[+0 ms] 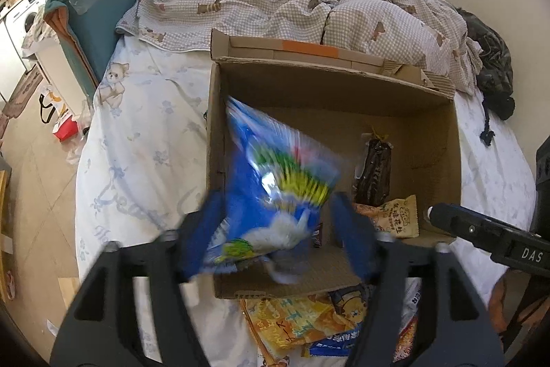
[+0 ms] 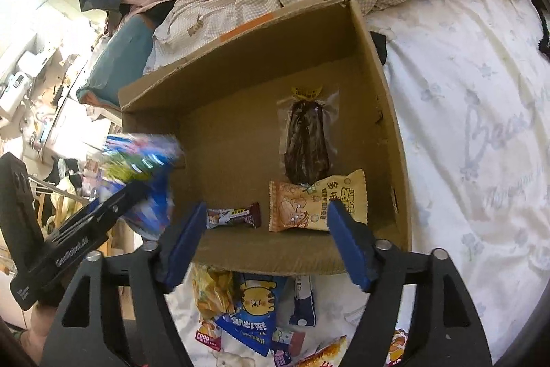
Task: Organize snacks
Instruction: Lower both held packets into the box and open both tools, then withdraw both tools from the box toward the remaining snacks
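1. Snacks are being gathered into a cardboard box (image 2: 261,57) that stands open on a bed (image 2: 464,112), and the step in hand is judged to be the dropping of a bag into it.
2. A blue snack bag (image 1: 275,191) is seen blurred between the jaws of the left gripper (image 1: 278,239), over the near left corner of the box. The jaws are spread wide and the pads are not seen to press on the bag, so it is judged to be released and falling.
3. The right gripper (image 2: 268,243) is also held wide open, with nothing between its jaws, just above the near wall of the box.
4. Three snacks are already laid on the box floor: a dark vacuum-packed snack (image 2: 307,143), a beige peanut packet (image 2: 319,205) that touches its lower end, and a small chocolate bar (image 2: 235,216) near the front wall.
5. More packets (image 2: 254,312) are left on the sheet just in front of the box, so the task is judged to be only partly done.
6. For the next move, one open gripper is probably to be drawn back over the near wall and lowered onto a loose packet. The thin, slippery wrappers are likely to call for a grip on an edge.
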